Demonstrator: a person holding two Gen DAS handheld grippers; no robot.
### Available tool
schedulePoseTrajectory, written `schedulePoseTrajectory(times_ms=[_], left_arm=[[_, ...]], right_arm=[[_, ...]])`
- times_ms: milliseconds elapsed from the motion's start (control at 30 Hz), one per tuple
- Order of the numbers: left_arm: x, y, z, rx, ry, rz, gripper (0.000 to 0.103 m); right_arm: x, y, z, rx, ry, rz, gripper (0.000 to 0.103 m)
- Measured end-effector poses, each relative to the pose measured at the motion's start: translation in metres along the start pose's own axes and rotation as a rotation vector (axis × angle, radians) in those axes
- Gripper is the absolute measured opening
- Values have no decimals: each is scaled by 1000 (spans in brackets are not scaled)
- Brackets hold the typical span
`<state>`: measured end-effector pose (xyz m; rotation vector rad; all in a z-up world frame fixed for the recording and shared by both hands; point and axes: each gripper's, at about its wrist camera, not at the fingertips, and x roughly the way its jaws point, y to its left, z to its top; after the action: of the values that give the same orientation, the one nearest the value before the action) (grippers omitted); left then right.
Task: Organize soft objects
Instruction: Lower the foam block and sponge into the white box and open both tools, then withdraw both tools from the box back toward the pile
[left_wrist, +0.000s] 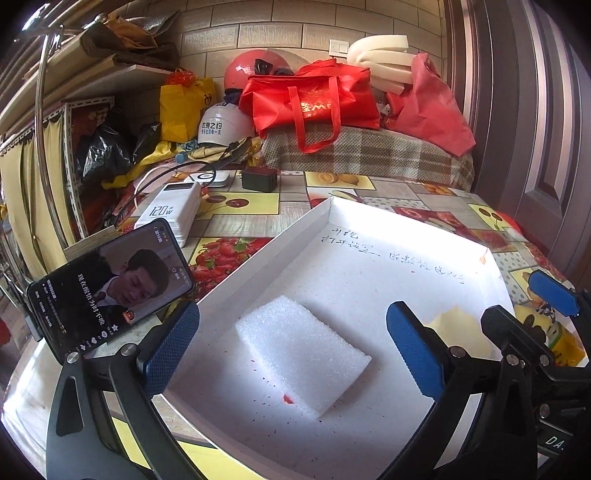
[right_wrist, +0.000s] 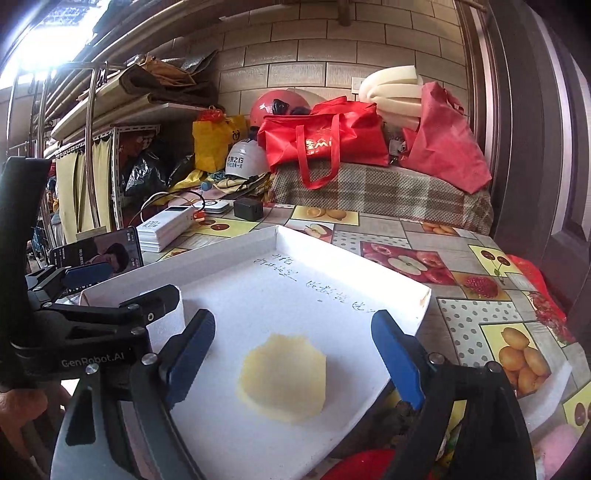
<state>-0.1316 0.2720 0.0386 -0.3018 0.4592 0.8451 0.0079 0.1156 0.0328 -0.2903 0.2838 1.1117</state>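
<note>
A white foam block (left_wrist: 301, 352) lies flat in the shallow white tray (left_wrist: 273, 243). My left gripper (left_wrist: 291, 354) stands open above it, with the blue pads well apart on either side and not touching it. A round pale-yellow sponge (right_wrist: 284, 376) rests in the same tray (right_wrist: 343, 258). My right gripper (right_wrist: 295, 354) is open around it, and its pads stay clear of it. The sponge's edge (left_wrist: 448, 319) shows behind my left gripper's right finger. The other gripper's blue fingertip (left_wrist: 552, 297) is at the right of the left wrist view.
A phone (left_wrist: 110, 284) playing a video leans at the tray's left. A white power bank (left_wrist: 171, 212), cables and a black charger (left_wrist: 258, 179) lie behind on the fruit-print tablecloth (right_wrist: 480, 295). Red bags (left_wrist: 314, 101), helmets and rolled foam (left_wrist: 380, 61) crowd the back.
</note>
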Motion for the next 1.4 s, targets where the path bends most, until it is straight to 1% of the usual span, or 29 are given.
schedulePoseTrajectory(times_ms=[133, 333, 567, 767, 900, 1033, 1133, 1233, 1333, 1400], left_arm=[[-6, 4, 0, -20, -31, 22, 102], [-15, -1, -2, 5, -81, 45, 102], [-23, -5, -3, 29, -120, 59, 102], [-37, -5, -6, 26, -187, 71, 102], [-44, -10, -10, 32, -195, 56, 102], [-53, -23, -15, 64, -209, 39, 102], [-59, -34, -19, 89, -212, 13, 102], [-65, -43, -24, 108, -209, -21, 102], [-69, -52, -27, 123, -204, -57, 102], [-72, -58, -29, 138, -200, -79, 102]], right_arm=[[-9, -6, 0, 31, -49, -12, 87], [-22, -8, -3, 44, -106, -36, 87], [-32, -9, -7, 54, -117, -32, 87], [-40, -10, -11, 60, -113, -26, 87], [-52, -13, -16, 69, -116, -15, 87], [-67, -15, -21, 59, -122, -2, 87], [-78, -24, -26, 79, -123, -4, 87], [-92, -45, -31, 141, -137, -24, 87], [-117, -70, -37, 178, -191, -82, 87], [-135, -90, -43, 201, -226, -103, 87]])
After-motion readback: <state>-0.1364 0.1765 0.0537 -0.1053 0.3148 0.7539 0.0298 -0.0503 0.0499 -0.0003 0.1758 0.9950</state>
